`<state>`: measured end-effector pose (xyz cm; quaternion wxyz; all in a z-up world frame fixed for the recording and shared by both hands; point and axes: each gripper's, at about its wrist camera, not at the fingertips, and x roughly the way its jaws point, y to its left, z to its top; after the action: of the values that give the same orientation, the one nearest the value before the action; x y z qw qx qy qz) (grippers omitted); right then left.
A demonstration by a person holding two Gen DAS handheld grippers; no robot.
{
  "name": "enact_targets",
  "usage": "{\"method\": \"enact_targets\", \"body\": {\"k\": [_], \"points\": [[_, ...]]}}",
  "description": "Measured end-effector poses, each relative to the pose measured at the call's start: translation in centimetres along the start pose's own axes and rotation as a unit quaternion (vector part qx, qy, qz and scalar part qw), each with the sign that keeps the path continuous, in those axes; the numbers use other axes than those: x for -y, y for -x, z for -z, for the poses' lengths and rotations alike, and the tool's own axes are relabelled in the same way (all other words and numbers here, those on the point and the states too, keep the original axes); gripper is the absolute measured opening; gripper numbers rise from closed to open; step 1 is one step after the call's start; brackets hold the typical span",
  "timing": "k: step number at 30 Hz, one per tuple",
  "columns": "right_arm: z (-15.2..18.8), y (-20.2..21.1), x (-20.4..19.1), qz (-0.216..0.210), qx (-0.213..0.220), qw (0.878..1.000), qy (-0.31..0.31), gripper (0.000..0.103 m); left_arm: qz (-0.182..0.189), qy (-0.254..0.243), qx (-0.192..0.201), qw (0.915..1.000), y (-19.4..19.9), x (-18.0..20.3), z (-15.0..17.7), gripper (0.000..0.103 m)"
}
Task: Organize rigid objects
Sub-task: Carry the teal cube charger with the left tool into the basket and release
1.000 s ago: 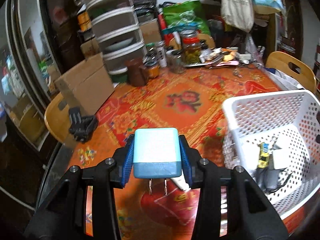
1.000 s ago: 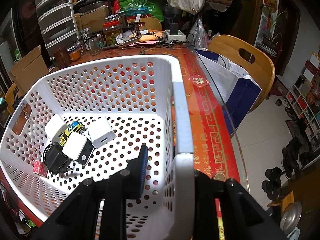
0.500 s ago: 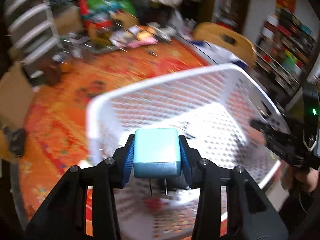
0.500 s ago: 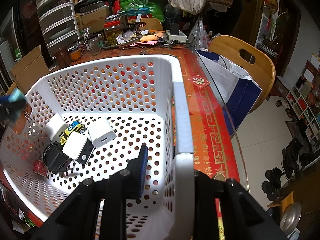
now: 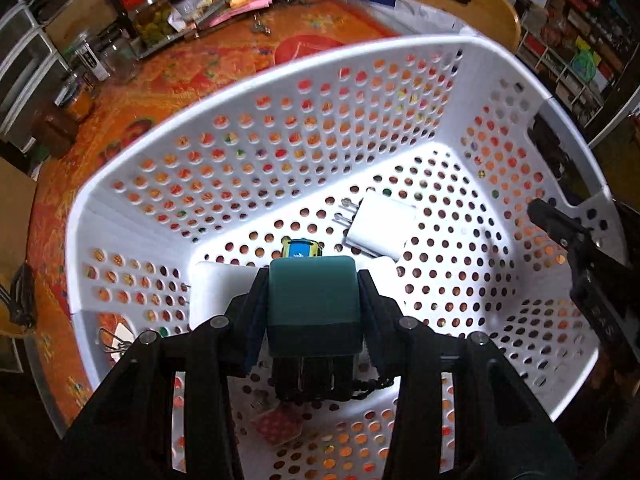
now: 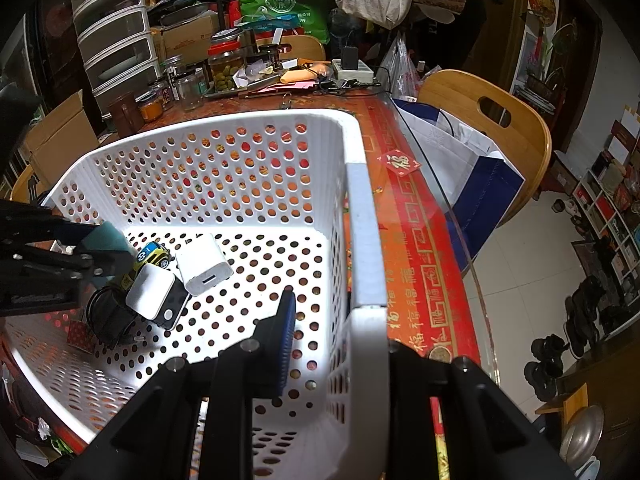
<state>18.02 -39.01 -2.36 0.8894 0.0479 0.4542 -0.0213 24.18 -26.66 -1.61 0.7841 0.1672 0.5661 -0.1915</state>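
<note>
Teal charger (image 5: pixel 313 295) sits clamped in the left gripper (image 5: pixel 313 312), hanging inside the white basket (image 5: pixel 120 184) above other chargers (image 5: pixel 382 229). Right gripper (image 6: pixel 338 344) pinches the basket's wall. Best lowered before letting go, avoiding the toy car (image 5: pixel 301 248).

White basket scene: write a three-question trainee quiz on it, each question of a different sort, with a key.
1. True or false: the left gripper is empty.
2. What does the right gripper clamp? A) toy car B) the white basket wall C) a jar
3. Fill in: the teal charger hangs over the basket's ____.

Key: 1 false, it grips the teal charger. 2 B. 3 inside, above the toy car and white charger.
</note>
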Motion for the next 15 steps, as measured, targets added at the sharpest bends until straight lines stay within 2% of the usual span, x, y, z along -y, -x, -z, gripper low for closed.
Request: {"method": "enact_targets", "body": {"k": [6, 9, 11, 12, 14, 15], "points": [[0.0, -0.1, -0.1, 0.0, 0.0, 1.0, -0.001, 0.025, -0.023, -0.03, -0.025, 0.999, -0.9, 1.4, -0.5, 0.039], [0.1, -0.1, -0.1, 0.0, 0.0, 1.0, 0.0, 0.025, 0.001, -0.02, -0.025, 0.9995, -0.8, 1.0, -0.3, 0.047], [0.1, -0.2, -0.1, -0.001, 0.0, 1.0, 0.0, 0.025, 0.044, -0.002, 0.001, 0.9991, 0.7, -0.1, 0.2, 0.051], [0.2, -0.2, -0.2, -0.001, 0.0, 1.0, 0.0, 0.025, 0.054, 0.002, 0.02, 0.9984, 1.8, -0.7, 0.5, 0.054], [0.2, -0.2, -0.2, -0.001, -0.001, 1.0, 0.0, 0.025, 0.047, 0.011, 0.078, 0.9958, 5.1, -2.6, 2.0, 0.067], [0.2, -0.2, -0.2, -0.001, -0.001, 1.0, 0.001, 0.025, 0.036, 0.017, 0.103, 0.9939, 6.5, -3.6, 2.8, 0.082]]}}
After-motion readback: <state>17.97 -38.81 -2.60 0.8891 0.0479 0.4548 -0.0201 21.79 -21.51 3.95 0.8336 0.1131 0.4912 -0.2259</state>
